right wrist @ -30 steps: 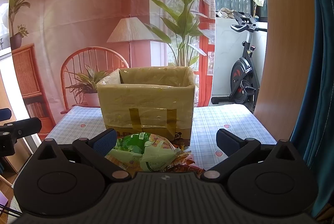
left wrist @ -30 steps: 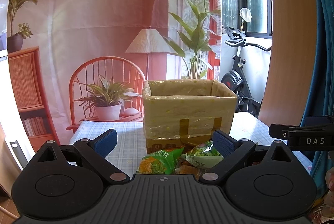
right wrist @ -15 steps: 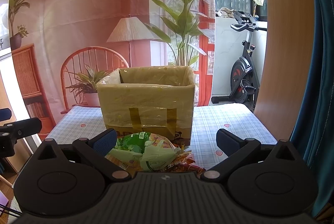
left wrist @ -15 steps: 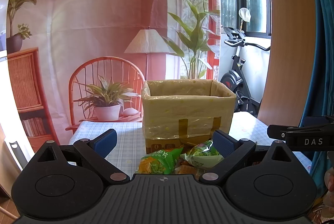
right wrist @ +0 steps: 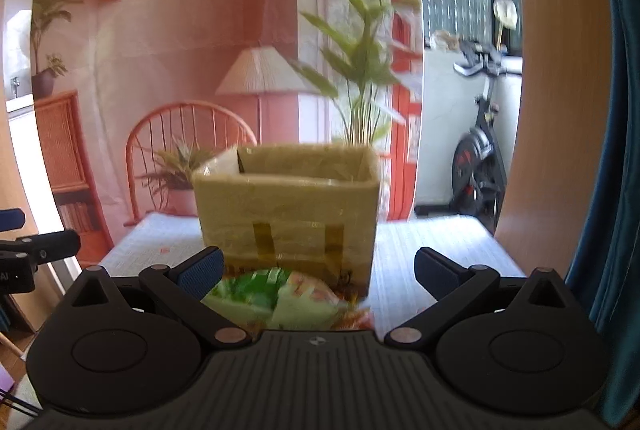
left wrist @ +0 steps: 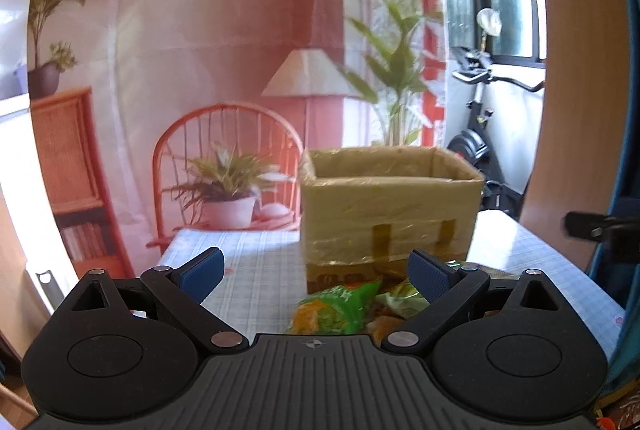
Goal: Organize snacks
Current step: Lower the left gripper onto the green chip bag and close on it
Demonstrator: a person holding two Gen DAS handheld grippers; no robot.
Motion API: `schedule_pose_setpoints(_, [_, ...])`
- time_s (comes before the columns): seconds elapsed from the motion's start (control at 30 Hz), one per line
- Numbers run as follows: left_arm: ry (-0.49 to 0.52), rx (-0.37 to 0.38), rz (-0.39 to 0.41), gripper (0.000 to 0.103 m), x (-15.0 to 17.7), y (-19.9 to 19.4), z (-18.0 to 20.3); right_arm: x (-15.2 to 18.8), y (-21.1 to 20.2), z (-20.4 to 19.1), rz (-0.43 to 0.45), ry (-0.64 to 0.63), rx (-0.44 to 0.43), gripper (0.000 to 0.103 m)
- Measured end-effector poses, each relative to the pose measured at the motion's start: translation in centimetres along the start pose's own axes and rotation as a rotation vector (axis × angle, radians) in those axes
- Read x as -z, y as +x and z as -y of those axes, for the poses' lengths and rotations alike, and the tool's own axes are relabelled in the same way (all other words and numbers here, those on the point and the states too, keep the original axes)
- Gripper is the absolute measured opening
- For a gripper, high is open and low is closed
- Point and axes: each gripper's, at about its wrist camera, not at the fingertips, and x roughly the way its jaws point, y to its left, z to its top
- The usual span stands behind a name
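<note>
Blue-padded jaws on both tools stand wide apart and hold nothing: the left gripper [left wrist: 316,268] and the right gripper [right wrist: 318,266] each hover above the checked tablecloth [left wrist: 256,270], clear of the goods. Snack packets [left wrist: 340,306] lie heaped against the front foot of the taped cardboard box [left wrist: 390,218]. For a clean pick, lower one gripper over the topmost green packet [right wrist: 256,290], close on a crimped edge, not the air-filled middle, then lift clear of the box rim before release.

Home living room: exercise bike [right wrist: 478,165], curtain [right wrist: 616,109], checked tablecloth [left wrist: 260,270], printed interior backdrop [left wrist: 224,41].
</note>
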Motion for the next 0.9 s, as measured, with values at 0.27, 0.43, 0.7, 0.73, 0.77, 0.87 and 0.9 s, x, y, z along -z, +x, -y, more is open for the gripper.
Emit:
schedule_pose_setpoints(0.27, [-0.059, 0.008, -0.108, 0.099, 1.1, 4.8, -2.0, 1.3, 3.6, 2.7, -0.043, 0.042, -0.046, 0.103])
schedule_pose_setpoints(0.43, [-0.023, 0.012, -0.144, 0.095, 2.4, 6.9, -1.1, 3.2, 6.3, 3.2, -0.101, 0.051, -0.073, 0.103])
schedule_pose_setpoints(0.7, [-0.022, 0.144, -0.214, 0.09, 3.8, 9.1, 0.6, 5.7, 9.8, 2.2, -0.176, -0.007, -0.113, 0.103])
schedule_pose_setpoints(0.73, [-0.022, 0.152, -0.212, 0.09, 3.8, 9.3, 0.8, 5.9, 10.2, 2.0, -0.182, -0.021, -0.12, 0.103])
schedule_pose_setpoints(0.77, [-0.025, 0.159, -0.206, 0.09, 3.6, 9.5, 0.9, 6.0, 10.4, 1.9, -0.186, -0.028, -0.123, 0.103])
schedule_pose_setpoints(0.87, [-0.05, 0.152, -0.187, 0.089, 2.7, 10.2, 0.8, 5.8, 11.0, 2.2, -0.18, -0.013, -0.142, 0.103])
schedule_pose_setpoints(0.9, [-0.06, 0.148, -0.185, 0.088, 2.4, 10.4, 0.8, 5.4, 11.0, 2.4, -0.172, 0.0, -0.15, 0.103])
